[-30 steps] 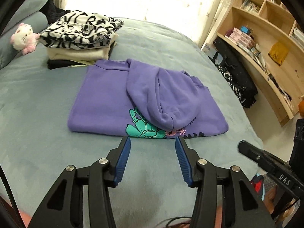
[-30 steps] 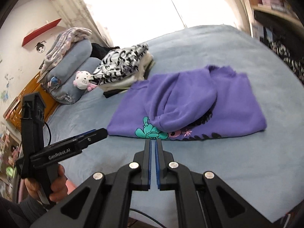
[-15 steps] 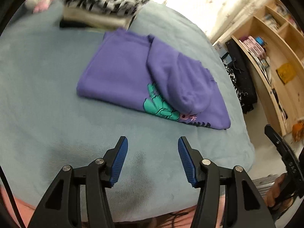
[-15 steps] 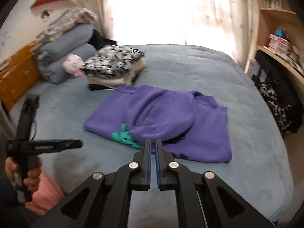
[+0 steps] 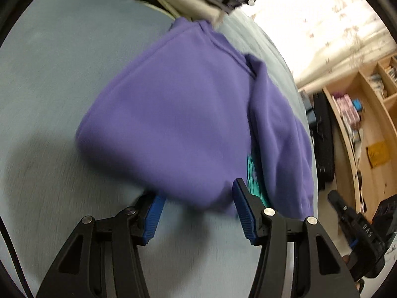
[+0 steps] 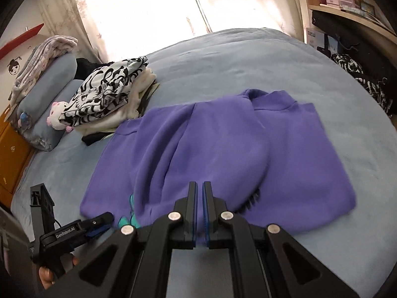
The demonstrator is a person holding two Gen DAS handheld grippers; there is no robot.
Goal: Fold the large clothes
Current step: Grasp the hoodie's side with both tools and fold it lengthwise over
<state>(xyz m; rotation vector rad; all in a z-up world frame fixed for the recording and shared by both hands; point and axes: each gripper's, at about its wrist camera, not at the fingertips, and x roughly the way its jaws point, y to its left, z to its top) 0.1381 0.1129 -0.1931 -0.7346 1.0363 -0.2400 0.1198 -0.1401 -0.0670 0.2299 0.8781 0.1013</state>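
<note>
A purple hoodie (image 6: 223,149) lies folded on the blue-grey bed (image 6: 248,59), its hood laid over the body and a teal print (image 5: 253,173) peeking out at the near edge. In the left wrist view, my left gripper (image 5: 197,198) is open and low over the bed. Its blue pads straddle the hoodie's (image 5: 186,114) near edge without pressing it. The right wrist view shows that same left gripper (image 6: 104,219) at the hoodie's near left corner, held by a hand. My right gripper (image 6: 198,186) is shut, empty, and hovers over the hood's near edge.
A stack of folded clothes (image 6: 109,94) topped by a black-and-white print stands behind the hoodie. A plush toy (image 6: 58,116) and pillows (image 6: 49,79) lie at the far left. Wooden shelves (image 5: 359,114) and a black bag (image 5: 322,134) flank the bed's right edge.
Both grippers have dropped toward the hoodie. The left one rolled and came up to its near edge, which now sits between its open jaws. The right stayed shut.
</note>
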